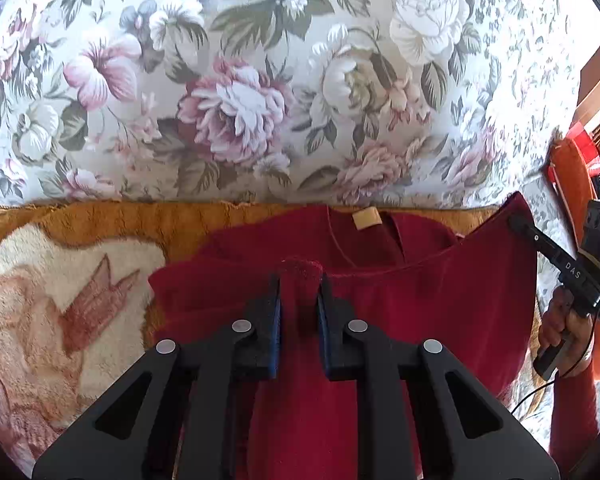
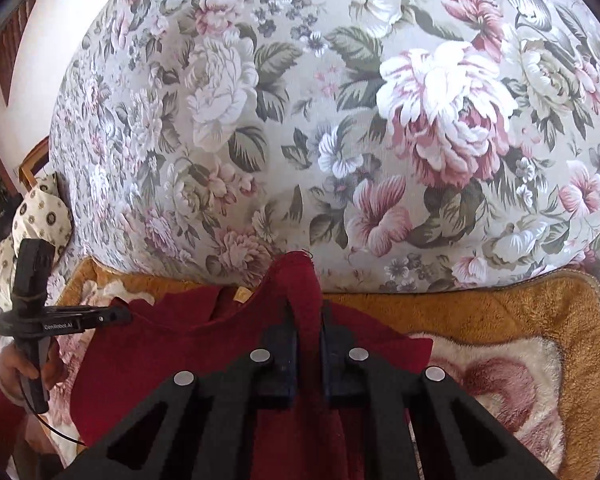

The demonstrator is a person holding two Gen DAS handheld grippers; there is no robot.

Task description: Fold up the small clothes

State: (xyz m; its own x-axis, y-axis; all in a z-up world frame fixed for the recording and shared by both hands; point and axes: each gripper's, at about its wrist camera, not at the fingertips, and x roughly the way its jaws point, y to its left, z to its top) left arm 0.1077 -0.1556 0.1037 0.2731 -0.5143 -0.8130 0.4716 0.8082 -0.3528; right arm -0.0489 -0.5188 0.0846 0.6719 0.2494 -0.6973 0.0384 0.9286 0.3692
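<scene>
- Fabric first: the red garment [image 1: 440,300] looks soft and light (a fleecy knit, by its nap), so I judge it will drape and sag between holds instead of keeping a shape; corners and hems are the sensible places to take it, both at once.
- Left tool [image 1: 299,292] is nearly closed, its blue-padded fingers [image 1: 274,320] pinching a bunched fold of the red cloth that sticks up just past the tips.
- Right tool [image 2: 305,320] is likewise almost shut on a pinch of the same garment, a frayed peak of cloth rising between its fingers; in the left view it grips the garment's raised right-hand edge.
- Between the two holds the cloth hangs in a shallow curve, part lifted, part lying on the plush orange blanket [image 1: 100,220] with a cream and brown pattern.
- Neckline and its tan label [image 1: 366,218] lie towards the blanket's far edge, so the collar end points away from the person.
- Beyond that edge rises a floral cushion back [image 1: 260,80], touching the blanket along its length.
</scene>
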